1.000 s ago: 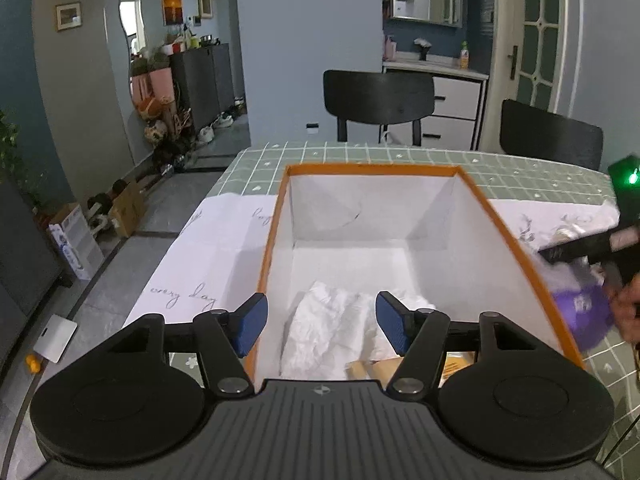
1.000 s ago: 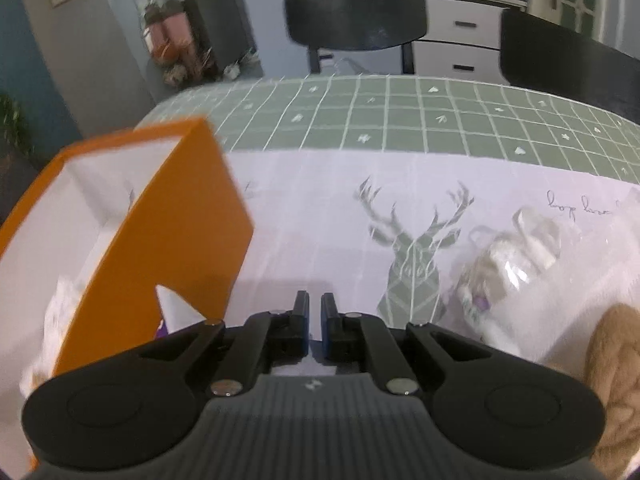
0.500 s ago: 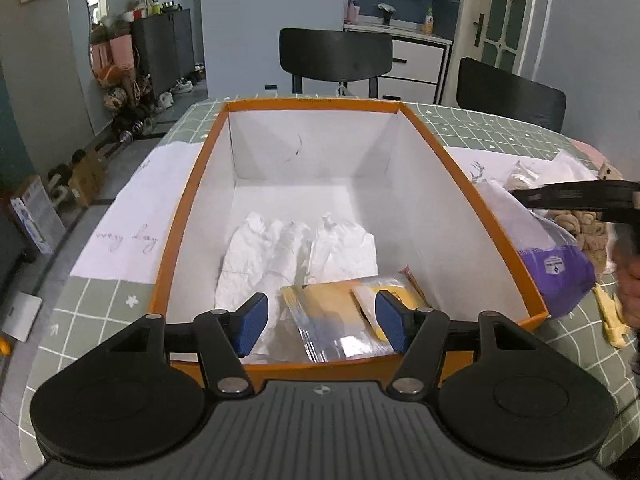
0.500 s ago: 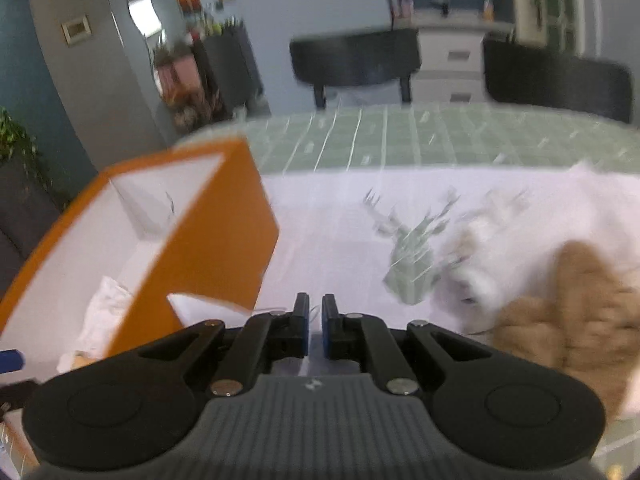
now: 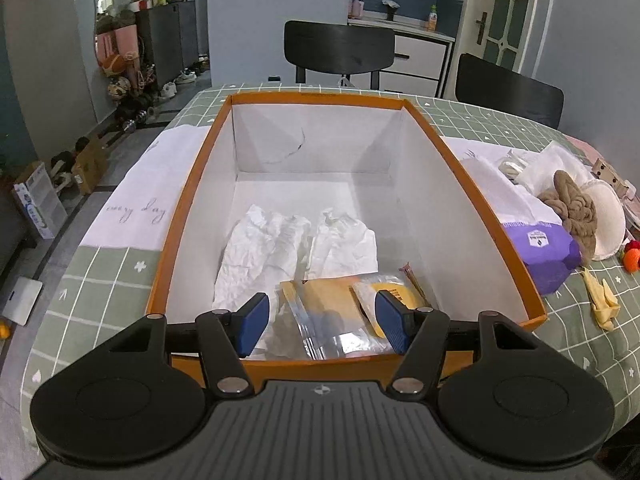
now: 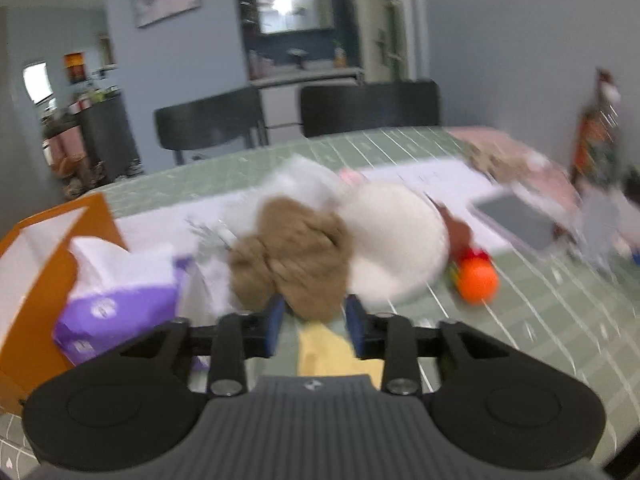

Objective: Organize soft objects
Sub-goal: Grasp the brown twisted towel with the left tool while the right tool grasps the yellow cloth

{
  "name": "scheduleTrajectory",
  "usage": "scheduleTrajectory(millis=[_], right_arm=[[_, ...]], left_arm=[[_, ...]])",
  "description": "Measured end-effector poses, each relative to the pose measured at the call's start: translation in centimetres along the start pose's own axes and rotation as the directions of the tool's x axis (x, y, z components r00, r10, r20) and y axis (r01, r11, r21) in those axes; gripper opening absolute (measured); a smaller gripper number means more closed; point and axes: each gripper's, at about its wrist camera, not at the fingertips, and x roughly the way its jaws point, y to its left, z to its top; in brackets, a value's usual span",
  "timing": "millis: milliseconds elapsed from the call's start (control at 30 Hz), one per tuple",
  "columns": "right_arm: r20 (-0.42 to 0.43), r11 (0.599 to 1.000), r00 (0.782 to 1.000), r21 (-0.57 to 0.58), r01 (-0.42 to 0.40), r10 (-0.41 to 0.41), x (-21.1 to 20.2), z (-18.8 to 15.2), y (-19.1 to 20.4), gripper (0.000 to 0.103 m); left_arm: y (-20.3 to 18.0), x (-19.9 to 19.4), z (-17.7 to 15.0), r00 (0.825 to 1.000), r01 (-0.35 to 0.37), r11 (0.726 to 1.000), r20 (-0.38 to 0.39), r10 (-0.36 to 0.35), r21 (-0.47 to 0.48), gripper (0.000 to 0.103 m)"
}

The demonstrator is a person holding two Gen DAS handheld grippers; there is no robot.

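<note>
An orange box [image 5: 192,184] with white walls stands on the table and holds crumpled white cloth [image 5: 292,248] and clear bags with yellow contents [image 5: 340,312]. My left gripper [image 5: 322,322] is open and empty over the box's near edge. To the right of the box lie a purple tissue pack [image 5: 540,248], a brown knitted piece [image 5: 576,208] and a white round pad [image 5: 608,216]. In the blurred right wrist view my right gripper [image 6: 315,322] is open, its jaws on either side of the lower end of the brown knitted piece [image 6: 292,252], beside the white pad [image 6: 396,240].
An orange ball [image 6: 478,280], a yellow cloth [image 6: 332,354], a grey flat item [image 6: 520,222] and pink fabric [image 6: 520,160] lie on the green checked tablecloth [image 5: 100,292]. Two black chairs [image 5: 340,52] stand behind the table. A white runner [image 5: 136,196] lies left of the box.
My right gripper has swung right, away from the box side, and opened around the brown knitted piece. My left gripper has drawn back to the box's near edge, still open.
</note>
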Motion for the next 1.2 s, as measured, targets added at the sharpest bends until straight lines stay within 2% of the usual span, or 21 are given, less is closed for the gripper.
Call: scheduleTrajectory(millis=[67, 133, 167, 233, 300, 400, 567, 700, 867, 933, 1033, 1100, 1200], right_arm=[[-0.020, 1.000, 1.000, 0.013, 0.010, -0.009, 0.4, -1.2, -0.8, 0.060], [-0.049, 1.000, 0.999, 0.025, 0.001, 0.000, 1.5, -2.0, -1.3, 0.062], [-0.068, 1.000, 0.998, 0.025, -0.011, 0.013, 2.0, -2.3, -1.4, 0.066], [-0.095, 0.999, 0.995, 0.030, -0.022, 0.025, 3.6, -2.8, -1.4, 0.070], [-0.117, 1.000, 0.993, 0.023, 0.011, -0.008, 4.4, -3.4, -1.6, 0.070], [-0.132, 0.999, 0.991, 0.014, 0.035, -0.033, 5.5, -4.2, -1.8, 0.072], [-0.131, 0.998, 0.991, 0.059, 0.028, -0.020, 6.4, -4.4, -2.6, 0.074], [-0.122, 0.998, 0.991, 0.020, 0.061, -0.058, 6.9, -4.3, -2.6, 0.074], [-0.100, 0.993, 0.990, -0.067, 0.094, -0.101, 6.8, -5.0, -2.4, 0.072], [-0.095, 0.993, 0.990, -0.064, 0.098, -0.104, 6.5, -5.1, -2.7, 0.071], [-0.084, 0.994, 0.992, -0.063, 0.092, -0.097, 6.1, -5.4, -3.0, 0.066], [-0.072, 0.994, 0.993, -0.066, 0.087, -0.091, 5.9, -5.6, -3.2, 0.064], [-0.063, 0.995, 0.995, -0.071, 0.075, -0.079, 5.5, -5.8, -3.5, 0.056]], left_arm=[[-0.1, -0.3, -0.3, 1.000, 0.002, 1.000, 0.000, -0.002, -0.002, 0.072], [-0.1, -0.4, -0.2, 1.000, -0.004, 1.000, 0.001, 0.004, -0.008, 0.072], [-0.2, -0.4, -0.2, 1.000, -0.010, 1.000, 0.007, 0.010, -0.005, 0.073], [-0.6, -0.9, 0.1, 0.998, -0.049, 0.999, 0.046, 0.049, -0.004, 0.073], [-1.1, -2.2, 0.6, 0.992, -0.059, 0.997, 0.105, 0.063, -0.041, 0.074], [-2.8, -4.0, 1.8, 0.983, 0.004, 0.998, 0.184, 0.008, -0.062, 0.080], [-9.1, -3.9, 3.6, 0.966, 0.114, 0.993, 0.229, -0.118, 0.030, 0.083], [-14.9, -1.6, 4.0, 0.947, 0.217, 0.969, 0.218, -0.237, 0.114, 0.087], [-21.4, 2.4, 3.7, 0.930, 0.293, 0.930, 0.161, -0.331, 0.221, 0.087], [-23.9, 4.1, 3.2, 0.932, 0.285, 0.907, 0.132, -0.338, 0.309, 0.089], [-27.1, 6.7, 2.9, 0.952, 0.239, 0.849, 0.058, -0.300, 0.471, 0.089], [-29.0, 8.2, 2.4, 0.966, 0.188, 0.778, 0.031, -0.257, 0.599, 0.091], [-31.4, 10.3, 1.0, 0.987, 0.099, 0.628, 0.002, -0.158, 0.772, 0.092]])
